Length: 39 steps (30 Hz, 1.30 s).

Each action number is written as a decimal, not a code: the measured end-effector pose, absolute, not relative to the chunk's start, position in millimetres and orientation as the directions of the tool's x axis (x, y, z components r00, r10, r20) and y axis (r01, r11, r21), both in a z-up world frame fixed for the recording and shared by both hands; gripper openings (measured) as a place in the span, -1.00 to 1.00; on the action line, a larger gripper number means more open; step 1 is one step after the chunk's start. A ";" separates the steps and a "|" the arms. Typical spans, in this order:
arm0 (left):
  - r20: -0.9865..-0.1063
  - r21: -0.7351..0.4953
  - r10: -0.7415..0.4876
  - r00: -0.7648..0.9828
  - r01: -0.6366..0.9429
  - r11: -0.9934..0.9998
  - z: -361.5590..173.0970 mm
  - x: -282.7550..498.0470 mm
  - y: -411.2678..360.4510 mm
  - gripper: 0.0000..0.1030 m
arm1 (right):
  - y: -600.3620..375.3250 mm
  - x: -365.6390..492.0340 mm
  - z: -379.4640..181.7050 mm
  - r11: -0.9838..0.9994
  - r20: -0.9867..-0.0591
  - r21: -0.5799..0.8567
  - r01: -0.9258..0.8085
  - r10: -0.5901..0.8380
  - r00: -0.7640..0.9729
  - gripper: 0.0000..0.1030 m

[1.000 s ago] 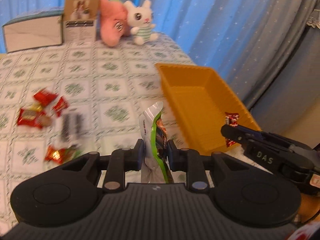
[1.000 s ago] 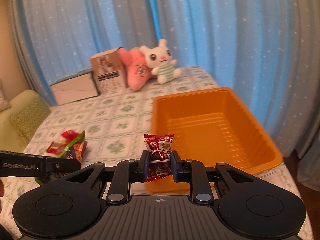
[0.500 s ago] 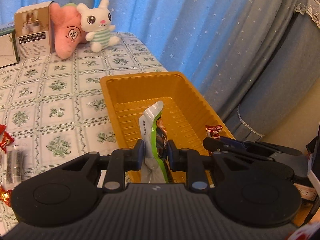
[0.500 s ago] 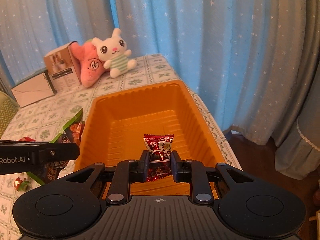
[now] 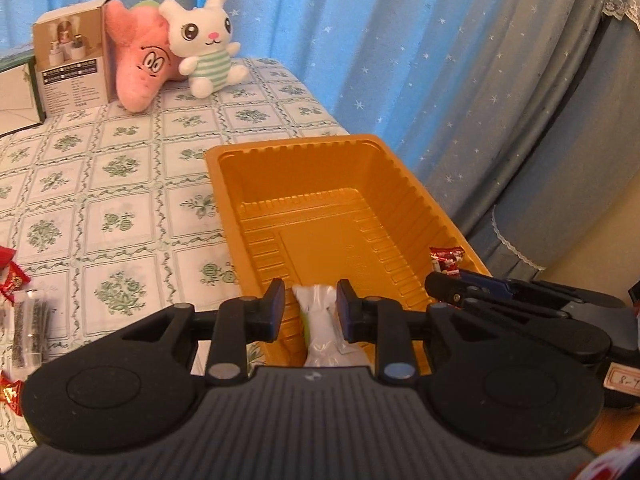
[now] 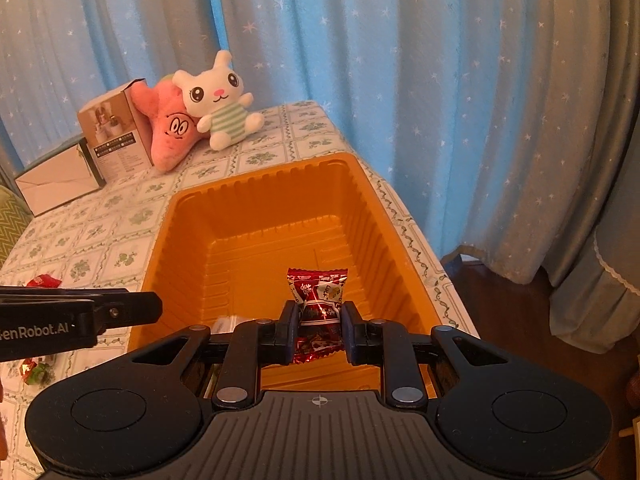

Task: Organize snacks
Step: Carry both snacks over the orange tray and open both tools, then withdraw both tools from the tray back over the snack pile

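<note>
An orange tray (image 5: 400, 172) (image 6: 192, 208) sits at the table's right edge. My left gripper (image 5: 311, 312) is open over the tray's near end; the green-and-silver snack pouch (image 5: 320, 320) hangs loose between its fingers, dropping into the tray. My right gripper (image 6: 319, 332) is shut on a red wrapped candy (image 6: 318, 292) above the tray's near right part; it also shows in the left wrist view (image 5: 448, 260). Loose red candies (image 5: 10, 276) (image 6: 42, 280) and a clear packet (image 5: 28, 328) lie on the tablecloth to the left.
A white bunny plush (image 5: 204, 40) (image 6: 218, 96), a pink plush (image 5: 144, 64), a brown box (image 5: 68, 64) (image 6: 116, 132) and a flat box (image 6: 56, 184) stand at the table's far end. Blue curtains hang behind. The table edge drops off right of the tray.
Both grippers moved right, over the orange tray. My left gripper opened and the snack pouch slid down between its fingers. The right still grips the red candy.
</note>
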<state>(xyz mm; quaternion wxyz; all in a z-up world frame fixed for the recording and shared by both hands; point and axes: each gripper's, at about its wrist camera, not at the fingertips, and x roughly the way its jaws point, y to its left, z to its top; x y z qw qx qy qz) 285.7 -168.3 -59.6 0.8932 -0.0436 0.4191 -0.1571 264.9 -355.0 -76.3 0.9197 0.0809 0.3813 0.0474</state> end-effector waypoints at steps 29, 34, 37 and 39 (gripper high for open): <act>-0.699 -0.185 -0.253 0.669 0.173 0.967 -28.3 218.5 -113.4 -0.53 | -328.4 223.9 -51.4 0.975 -0.672 0.217 -0.054 0.190 0.716 -0.12; -0.690 -0.170 -0.223 0.688 0.146 0.975 -20.7 195.1 -96.2 -0.53 | -314.5 201.3 -39.5 0.975 -0.666 0.209 -0.073 0.197 0.720 -0.12; -0.685 -0.165 -0.206 0.699 0.126 0.978 -16.9 182.3 -83.1 -0.53 | -303.3 187.9 -32.7 0.974 -0.663 0.210 -0.084 0.205 0.720 -0.12; -0.684 -0.164 -0.192 0.704 0.108 0.981 -15.6 173.6 -72.8 -0.53 | -293.8 180.0 -29.5 0.973 -0.661 0.209 -0.102 0.217 0.719 -0.12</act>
